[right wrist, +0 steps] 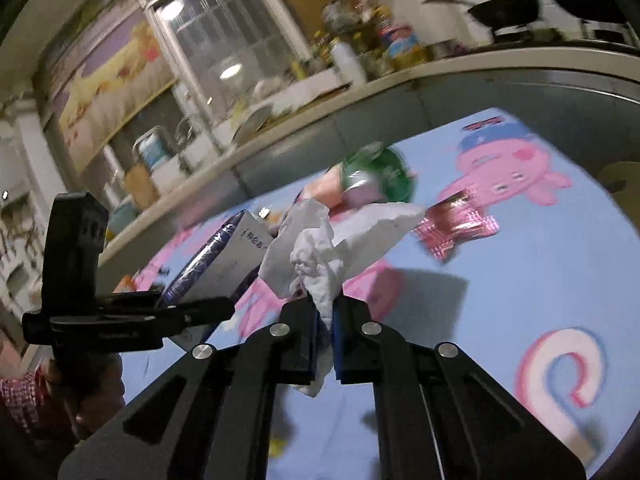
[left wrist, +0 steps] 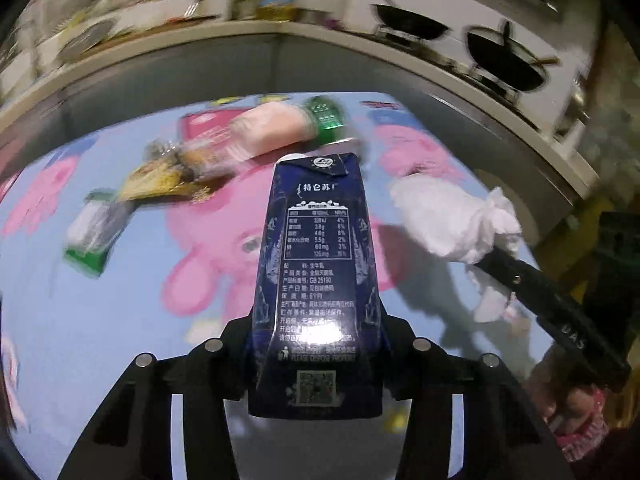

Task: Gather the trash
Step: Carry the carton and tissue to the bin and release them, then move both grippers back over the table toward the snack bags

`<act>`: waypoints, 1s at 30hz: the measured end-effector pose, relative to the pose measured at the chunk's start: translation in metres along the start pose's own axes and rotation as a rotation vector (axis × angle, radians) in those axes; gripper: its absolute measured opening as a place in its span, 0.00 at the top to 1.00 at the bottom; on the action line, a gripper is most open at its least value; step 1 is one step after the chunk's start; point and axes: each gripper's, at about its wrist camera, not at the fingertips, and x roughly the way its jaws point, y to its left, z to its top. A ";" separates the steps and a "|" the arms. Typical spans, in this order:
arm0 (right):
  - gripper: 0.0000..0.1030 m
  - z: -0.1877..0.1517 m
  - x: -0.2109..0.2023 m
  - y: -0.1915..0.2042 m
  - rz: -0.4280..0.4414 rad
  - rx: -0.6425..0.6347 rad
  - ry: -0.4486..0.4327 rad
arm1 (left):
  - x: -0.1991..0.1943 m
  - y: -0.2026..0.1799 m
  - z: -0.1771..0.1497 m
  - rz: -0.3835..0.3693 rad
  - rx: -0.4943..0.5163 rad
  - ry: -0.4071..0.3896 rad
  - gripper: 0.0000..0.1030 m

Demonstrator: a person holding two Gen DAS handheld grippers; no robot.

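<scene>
1. the jaws of the left gripper (left wrist: 316, 344) are closed on a dark blue milk carton (left wrist: 316, 276), clamping its lower sides; the carton stands lengthwise along the fingers, held above the table (left wrist: 120, 320).
2. the jaws of the right gripper (right wrist: 325, 320) pinch a crumpled white tissue (right wrist: 320, 256), which bunches up above the fingertips and trails a little below them.
3. the carton's facing panel carries white chinese print, a nutrition table with figures such as "3.8g" and "60mg", the line "gb 25190", a qr code and, near the bottom, "please dispose properly".
4. the table wears a light blue cloth printed with pink cartoon pigs (right wrist: 508, 168).
5. lying on it beyond the carton, all blurred: a pink bottle with a green cap (left wrist: 280, 128), a yellow snack wrapper (left wrist: 160, 180) and a small green-and-white package (left wrist: 94, 232).
6. in the right wrist view a shiny pink foil wrapper (right wrist: 456, 228) lies just beside the tissue.
7. a black wok (left wrist: 412, 22) sits on the stove behind.
</scene>
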 end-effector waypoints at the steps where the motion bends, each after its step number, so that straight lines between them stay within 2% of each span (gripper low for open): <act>1: 0.95 0.002 -0.006 -0.006 -0.011 0.014 -0.016 | 0.004 -0.012 0.007 -0.017 0.026 0.001 0.53; 4: 0.95 0.008 -0.030 -0.034 -0.084 0.052 -0.083 | 0.020 -0.057 0.032 -0.086 0.124 0.008 0.53; 7: 0.95 0.015 -0.061 -0.079 -0.191 0.119 -0.161 | 0.046 -0.109 0.056 -0.144 0.238 0.024 0.53; 11: 0.95 0.023 -0.093 -0.140 -0.320 0.232 -0.204 | 0.086 -0.180 0.084 -0.228 0.360 0.072 0.53; 13: 0.95 0.027 -0.102 -0.168 -0.362 0.285 -0.200 | 0.112 -0.219 0.100 -0.276 0.417 0.115 0.53; 15: 0.95 0.033 -0.105 -0.203 -0.398 0.351 -0.171 | 0.135 -0.249 0.109 -0.286 0.453 0.143 0.52; 17: 0.95 0.036 -0.105 -0.235 -0.399 0.421 -0.143 | 0.157 -0.269 0.118 -0.294 0.474 0.176 0.52; 21: 0.91 0.040 -0.096 -0.274 -0.421 0.483 -0.097 | 0.205 -0.296 0.130 -0.253 0.486 0.248 0.51; 22: 0.89 0.040 -0.094 -0.280 -0.423 0.494 -0.092 | 0.212 -0.299 0.132 -0.239 0.485 0.254 0.48; 23: 0.84 0.042 -0.089 -0.287 -0.431 0.504 -0.082 | 0.219 -0.302 0.134 -0.225 0.483 0.259 0.37; 24: 0.71 0.042 -0.086 -0.291 -0.438 0.510 -0.077 | 0.225 -0.304 0.137 -0.204 0.477 0.263 0.22; 25: 0.50 0.042 -0.085 -0.294 -0.444 0.513 -0.077 | 0.227 -0.304 0.140 -0.191 0.467 0.254 0.20; 26: 0.47 0.042 -0.083 -0.296 -0.456 0.521 -0.082 | 0.226 -0.304 0.144 -0.187 0.456 0.240 0.21; 30: 0.47 0.042 -0.091 -0.293 -0.478 0.518 -0.143 | 0.202 -0.288 0.157 -0.210 0.380 0.178 0.21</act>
